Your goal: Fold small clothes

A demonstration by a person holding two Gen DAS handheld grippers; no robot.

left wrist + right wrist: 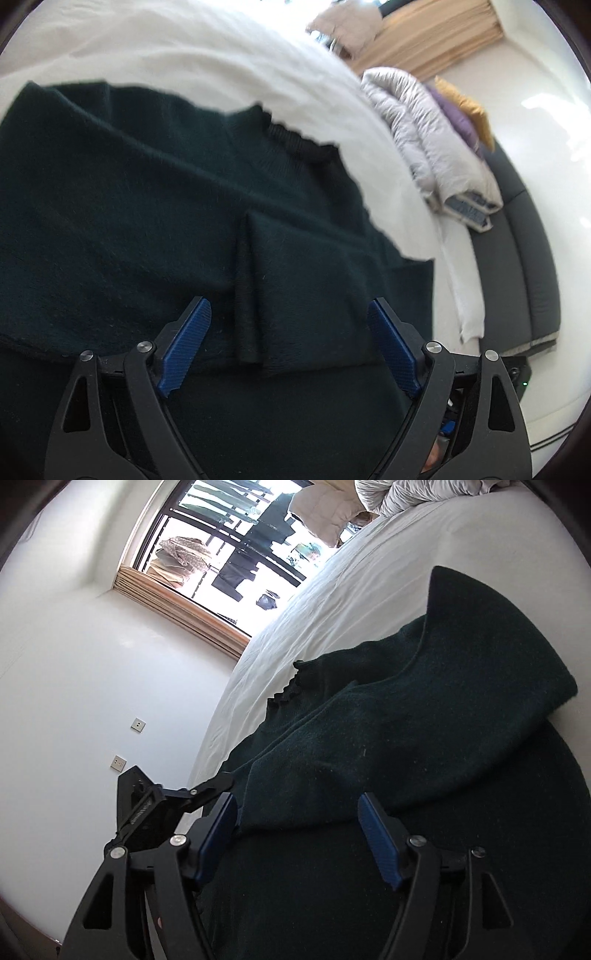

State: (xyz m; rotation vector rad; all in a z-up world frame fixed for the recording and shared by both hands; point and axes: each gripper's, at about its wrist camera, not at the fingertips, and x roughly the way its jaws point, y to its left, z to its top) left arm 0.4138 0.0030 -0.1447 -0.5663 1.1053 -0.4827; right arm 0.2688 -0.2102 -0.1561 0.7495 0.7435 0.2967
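I see a white bed sheet [221, 55] spread wide. At its far edge lies a heap of quilted bedding [424, 133] in pale grey, with purple and mustard pieces behind it. A dark grey bench [524, 236] runs along the bed's side. From my right camera, a window [229, 554] with tan curtains [177, 605] shows laundry hanging outside, and two wall sockets [138, 724] sit on the white wall.

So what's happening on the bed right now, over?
Left hand-held gripper open, right hand-held gripper open, both empty. Dark green knitted sweater part-folded on white bedsheet. Nothing blocking.
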